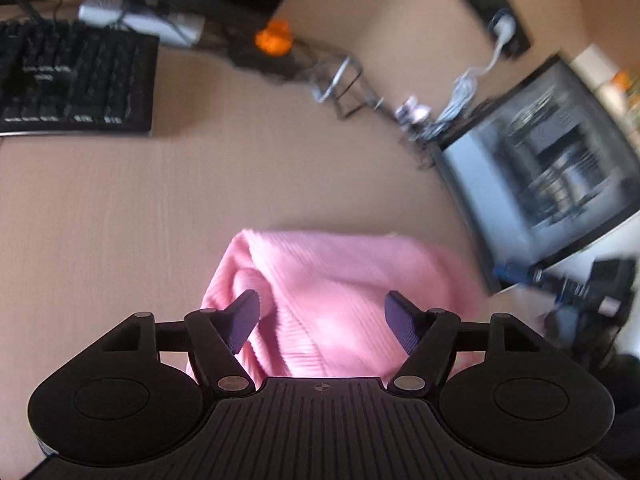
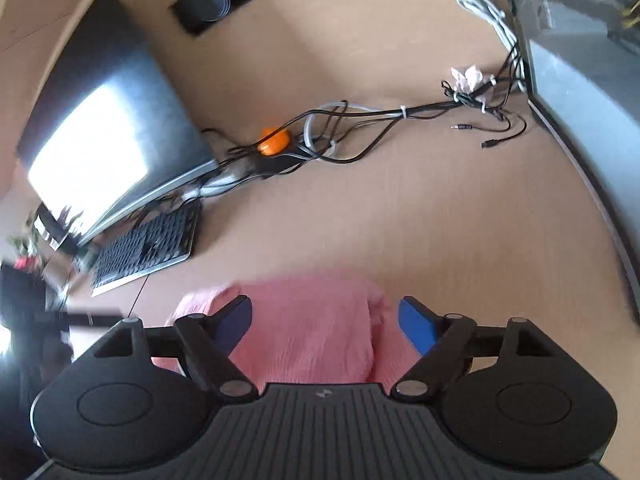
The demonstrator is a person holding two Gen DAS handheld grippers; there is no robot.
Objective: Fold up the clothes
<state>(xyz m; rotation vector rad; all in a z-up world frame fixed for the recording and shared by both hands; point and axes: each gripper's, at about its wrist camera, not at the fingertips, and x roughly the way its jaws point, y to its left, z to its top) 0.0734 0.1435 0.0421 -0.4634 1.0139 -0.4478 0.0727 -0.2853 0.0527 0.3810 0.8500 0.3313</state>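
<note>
A pink ribbed garment (image 1: 340,292) lies folded over itself on the wooden desk (image 1: 120,208), with a rolled fold at its left side. My left gripper (image 1: 322,304) hovers just above it, jaws wide apart, and the pads do not press the cloth. In the right wrist view the same pink garment (image 2: 308,320) lies under my right gripper (image 2: 324,312), which is also open, its blue pads standing clear on either side of the cloth. Part of the garment is hidden beneath both gripper bodies.
A black keyboard (image 1: 76,80) sits at the far left. A monitor (image 2: 100,128) stands behind the keyboard (image 2: 148,244). Tangled cables (image 2: 360,120) and an orange object (image 2: 274,140) lie across the back. A computer case (image 1: 552,168) bounds the right side.
</note>
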